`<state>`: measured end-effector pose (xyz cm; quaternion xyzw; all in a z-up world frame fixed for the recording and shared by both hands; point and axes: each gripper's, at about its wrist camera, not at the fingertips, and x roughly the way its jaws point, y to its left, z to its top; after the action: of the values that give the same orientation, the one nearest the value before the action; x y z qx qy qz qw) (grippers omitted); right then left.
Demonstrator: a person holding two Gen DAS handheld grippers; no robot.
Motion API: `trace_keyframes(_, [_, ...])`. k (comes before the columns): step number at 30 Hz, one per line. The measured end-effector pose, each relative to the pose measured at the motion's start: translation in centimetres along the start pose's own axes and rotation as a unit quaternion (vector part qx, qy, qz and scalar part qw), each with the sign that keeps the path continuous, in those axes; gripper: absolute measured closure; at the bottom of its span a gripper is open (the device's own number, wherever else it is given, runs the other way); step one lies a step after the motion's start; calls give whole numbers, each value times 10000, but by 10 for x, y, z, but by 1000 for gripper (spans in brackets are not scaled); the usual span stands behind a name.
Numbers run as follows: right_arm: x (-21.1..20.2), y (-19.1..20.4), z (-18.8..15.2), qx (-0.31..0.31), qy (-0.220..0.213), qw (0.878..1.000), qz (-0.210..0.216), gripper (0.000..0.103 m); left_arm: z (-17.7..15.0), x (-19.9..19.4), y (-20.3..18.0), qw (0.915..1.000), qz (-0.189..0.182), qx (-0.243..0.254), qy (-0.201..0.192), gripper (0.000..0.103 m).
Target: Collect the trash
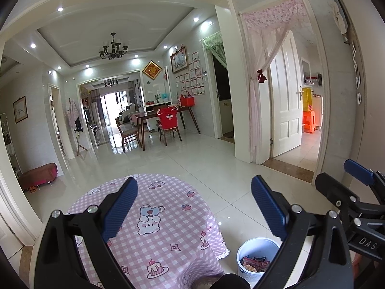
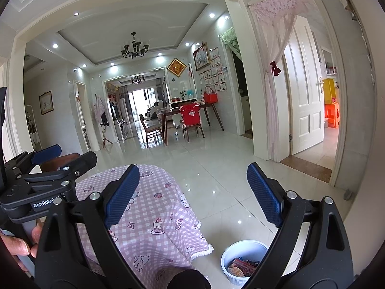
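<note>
A white trash bin (image 1: 257, 259) stands on the floor right of the table; it also shows in the right wrist view (image 2: 243, 260). Several snack wrappers (image 1: 255, 263) lie inside it, seen too in the right wrist view (image 2: 243, 267). My left gripper (image 1: 195, 207) is open and empty, held above the table with the pink checked cloth (image 1: 154, 219). My right gripper (image 2: 192, 192) is open and empty, above the table's right edge (image 2: 154, 216). Each gripper shows at the side of the other's view: the right one (image 1: 356, 192), the left one (image 2: 48, 168).
White tiled floor (image 1: 192, 159) stretches ahead to a dining table with chairs (image 1: 158, 120). A doorway with a pink curtain (image 1: 262, 72) and a white door (image 1: 286, 101) is at the right. A low red bench (image 1: 38, 175) stands at the left wall.
</note>
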<state>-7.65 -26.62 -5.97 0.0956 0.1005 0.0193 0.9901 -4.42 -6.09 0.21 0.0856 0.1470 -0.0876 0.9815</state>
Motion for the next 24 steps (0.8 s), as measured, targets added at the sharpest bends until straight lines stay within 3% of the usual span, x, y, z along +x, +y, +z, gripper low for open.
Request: trace_keyframes(24, [2,1,-4,50,49,10000,-17,13,-4,3,0,10000,-48,17,38,9])
